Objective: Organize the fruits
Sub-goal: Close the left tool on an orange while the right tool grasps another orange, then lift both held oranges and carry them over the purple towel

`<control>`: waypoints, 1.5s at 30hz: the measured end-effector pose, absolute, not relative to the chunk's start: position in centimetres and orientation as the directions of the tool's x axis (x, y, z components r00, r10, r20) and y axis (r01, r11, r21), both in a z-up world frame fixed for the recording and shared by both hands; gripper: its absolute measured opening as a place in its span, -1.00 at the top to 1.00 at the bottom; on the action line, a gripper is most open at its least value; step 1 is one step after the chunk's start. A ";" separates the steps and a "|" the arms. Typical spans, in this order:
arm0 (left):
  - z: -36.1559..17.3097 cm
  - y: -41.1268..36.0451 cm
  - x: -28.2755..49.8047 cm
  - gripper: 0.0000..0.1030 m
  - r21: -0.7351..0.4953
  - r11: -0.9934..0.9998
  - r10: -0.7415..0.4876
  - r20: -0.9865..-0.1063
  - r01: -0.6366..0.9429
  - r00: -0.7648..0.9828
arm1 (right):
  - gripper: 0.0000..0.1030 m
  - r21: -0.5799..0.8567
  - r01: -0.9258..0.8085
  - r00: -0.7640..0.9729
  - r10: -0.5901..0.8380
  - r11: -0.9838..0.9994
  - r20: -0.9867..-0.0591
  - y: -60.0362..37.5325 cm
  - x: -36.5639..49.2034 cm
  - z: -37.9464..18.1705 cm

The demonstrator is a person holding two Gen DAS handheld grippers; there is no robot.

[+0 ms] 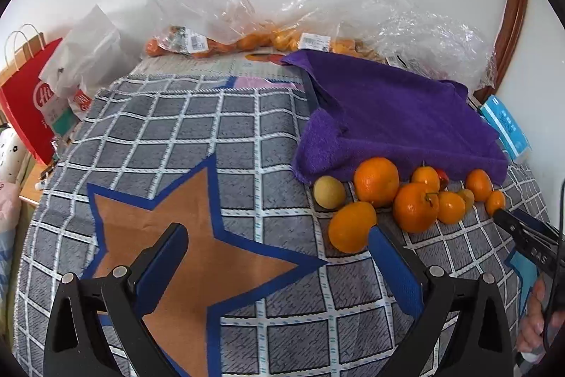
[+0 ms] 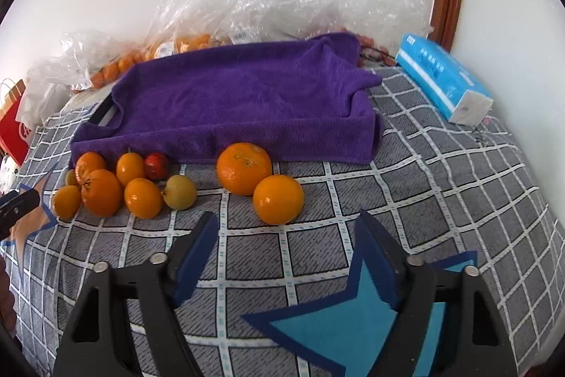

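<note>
Both grippers are hovering over loose fruit in front of the purple towel [image 2: 243,94].

The right gripper [image 2: 286,228], fingers spread and holding nothing, is facing the smooth orange [image 2: 278,199] lying just before the towel, touching the big mandarin [image 2: 244,168]. The left gripper [image 1: 279,239] is also gaping empty. A glancing close is likely nudging the round fruit away across the table [image 2: 441,172], or jostling the neighbour.
</note>
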State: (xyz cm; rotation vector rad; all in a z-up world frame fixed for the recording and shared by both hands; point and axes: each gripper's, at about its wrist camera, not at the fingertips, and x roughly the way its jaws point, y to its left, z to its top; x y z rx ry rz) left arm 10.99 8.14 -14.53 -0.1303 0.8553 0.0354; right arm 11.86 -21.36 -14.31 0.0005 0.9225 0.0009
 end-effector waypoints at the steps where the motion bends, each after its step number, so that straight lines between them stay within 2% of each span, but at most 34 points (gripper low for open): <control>1: -14.7 7.9 11.2 -0.96 -0.104 0.992 -0.031 -0.758 -0.073 0.651 | -0.22 0.013 -0.004 0.594 0.013 1.000 -0.805 -21.5 12.2 -14.7; 5: -15.0 6.9 11.9 -0.87 -0.115 0.993 -0.063 -0.764 -0.039 0.643 | -0.05 0.014 -0.023 0.580 0.024 1.000 -0.814 -21.5 13.2 -15.6; 9: -15.8 5.6 12.8 -0.60 -0.114 0.993 -0.085 -0.772 -0.006 0.631 | -0.04 0.000 -0.035 0.588 0.021 0.999 -0.809 -21.2 13.8 -16.1; 12: -16.7 4.6 13.4 -0.24 -0.102 0.995 -0.087 -0.796 0.009 0.599 | 0.12 -0.009 -0.037 0.589 0.014 0.999 -0.808 -21.0 14.2 -16.2; 14: -16.6 4.0 13.1 -0.03 -0.076 0.997 -0.072 -0.775 0.022 0.628 | 0.22 -0.018 -0.051 0.592 0.015 0.999 -0.806 -20.7 14.3 -16.2; 16: -16.6 3.7 13.0 0.34 -0.084 0.995 -0.101 -0.773 0.057 0.627 | 0.31 -0.020 -0.064 0.594 0.022 0.998 -0.804 -20.6 14.2 -16.2; 31: -16.7 4.4 12.3 0.36 -0.156 0.986 -0.152 -0.746 0.052 0.648 | 0.31 0.038 -0.101 0.603 0.092 0.994 -0.792 -21.0 11.5 -15.9; 35: -16.9 5.9 12.1 0.36 -0.275 0.959 -0.248 -0.712 0.063 0.657 | 0.31 0.028 -0.106 0.595 0.086 0.994 -0.799 -20.9 11.7 -16.0; 37: -16.8 6.3 11.7 0.37 -0.309 0.950 -0.257 -0.690 0.045 0.677 | 0.31 0.013 -0.104 0.597 0.073 0.994 -0.799 -20.7 11.6 -16.0; 45: -15.6 5.8 10.6 0.37 -0.293 0.953 -0.251 -0.632 0.074 0.733 | 0.31 -0.026 -0.104 0.649 0.048 0.994 -0.759 -20.2 10.8 -15.3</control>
